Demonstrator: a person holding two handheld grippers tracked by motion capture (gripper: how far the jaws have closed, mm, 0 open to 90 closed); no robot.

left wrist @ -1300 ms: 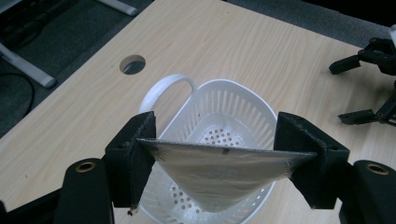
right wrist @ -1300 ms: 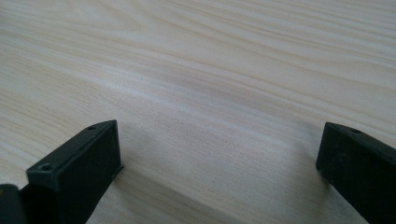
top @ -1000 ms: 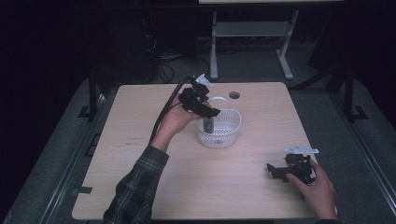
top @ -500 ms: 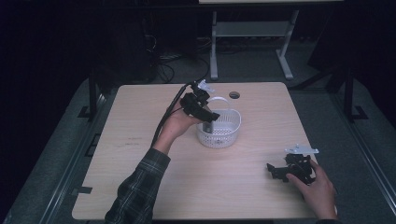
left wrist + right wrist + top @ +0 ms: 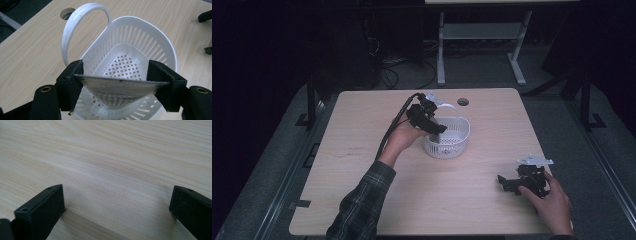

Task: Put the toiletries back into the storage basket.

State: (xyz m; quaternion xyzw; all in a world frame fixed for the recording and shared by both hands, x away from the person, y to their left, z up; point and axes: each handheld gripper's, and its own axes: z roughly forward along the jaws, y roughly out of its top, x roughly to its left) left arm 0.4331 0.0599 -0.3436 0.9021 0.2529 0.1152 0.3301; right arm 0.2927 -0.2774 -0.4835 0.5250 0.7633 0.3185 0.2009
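Note:
A white slotted plastic basket (image 5: 464, 134) with a hoop handle (image 5: 445, 105) stands on the wooden table (image 5: 362, 125), a little behind its middle. My left gripper (image 5: 438, 129) hangs over the basket's left rim, tilted down into it. In the left gripper view the left gripper (image 5: 115, 78) is shut on a thin dark grey sheet (image 5: 117, 88) that sags to a point above the basket (image 5: 160, 35). My right gripper (image 5: 507, 183) rests low at the table's front right. In the right gripper view the right gripper (image 5: 117, 197) is open over bare wood.
A round cable hole (image 5: 463, 101) lies in the tabletop just behind the basket. A metal stand (image 5: 482, 35) and cables on the floor are beyond the table's far edge. Bare wood stretches left and front of the basket.
My left gripper has sunk slightly over the basket's rim with the grey sheet in it. The right gripper has stayed put.

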